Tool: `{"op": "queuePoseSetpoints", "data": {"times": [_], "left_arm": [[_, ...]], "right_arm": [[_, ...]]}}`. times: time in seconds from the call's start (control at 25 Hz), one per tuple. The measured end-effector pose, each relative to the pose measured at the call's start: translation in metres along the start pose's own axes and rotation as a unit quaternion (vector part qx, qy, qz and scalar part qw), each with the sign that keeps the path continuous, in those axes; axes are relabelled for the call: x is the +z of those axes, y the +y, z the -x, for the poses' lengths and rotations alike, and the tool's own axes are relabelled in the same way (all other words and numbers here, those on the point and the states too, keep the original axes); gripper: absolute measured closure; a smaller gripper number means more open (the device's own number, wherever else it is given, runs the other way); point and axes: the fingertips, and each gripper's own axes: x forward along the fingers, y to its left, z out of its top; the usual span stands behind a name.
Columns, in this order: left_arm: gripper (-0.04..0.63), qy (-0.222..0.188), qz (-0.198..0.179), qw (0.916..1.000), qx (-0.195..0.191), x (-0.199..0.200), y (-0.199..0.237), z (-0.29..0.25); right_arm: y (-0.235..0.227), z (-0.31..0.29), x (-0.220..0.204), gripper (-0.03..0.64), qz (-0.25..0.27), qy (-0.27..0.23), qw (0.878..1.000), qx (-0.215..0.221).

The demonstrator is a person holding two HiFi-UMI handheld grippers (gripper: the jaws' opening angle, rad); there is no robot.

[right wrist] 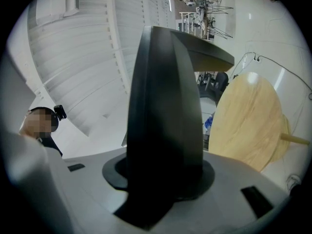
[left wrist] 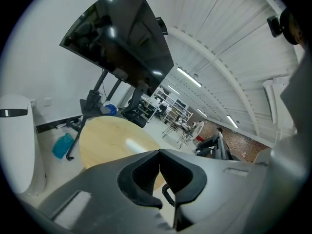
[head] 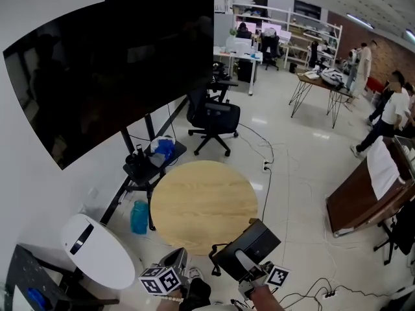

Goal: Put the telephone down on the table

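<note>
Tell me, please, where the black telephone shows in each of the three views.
Head view: telephone bottom centre, held by the right gripper.
Left gripper view: only its coiled cord, low centre.
Right gripper view: centre, tall between the jaws.
Shared landmark: the round wooden table.

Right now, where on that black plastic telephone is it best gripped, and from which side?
Across its thin body at the near end, as the right gripper does: the black plastic telephone is a flat wedge, slim enough for the jaws.
</note>
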Motion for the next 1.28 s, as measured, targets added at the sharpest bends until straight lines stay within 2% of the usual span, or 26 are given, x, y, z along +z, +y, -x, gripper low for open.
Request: {"op": "queuePoseSetpoints", "data": {"times": [0.52,0.92,1.28], "left_arm": [[0.611,0.018,0.013,0.9997,0.005,0.043,0.043,-0.046],[0.611,0.031,0.019,0.9993,-0.008,0.078,0.076,-0.080],[0.611,0.036,0.030,0.9987,-0.019,0.101,0.095,-0.106]], "right_arm": [[-0.029,-0.068,0.020,0.457,-0.007,0.004,1.000,-0.012],[-0.040,-0.129,0.032,0.457,0.007,0.014,1.000,-0.009],[-0.049,-0.167,0.030,0.457,0.025,0.044,0.999,-0.006]]}}
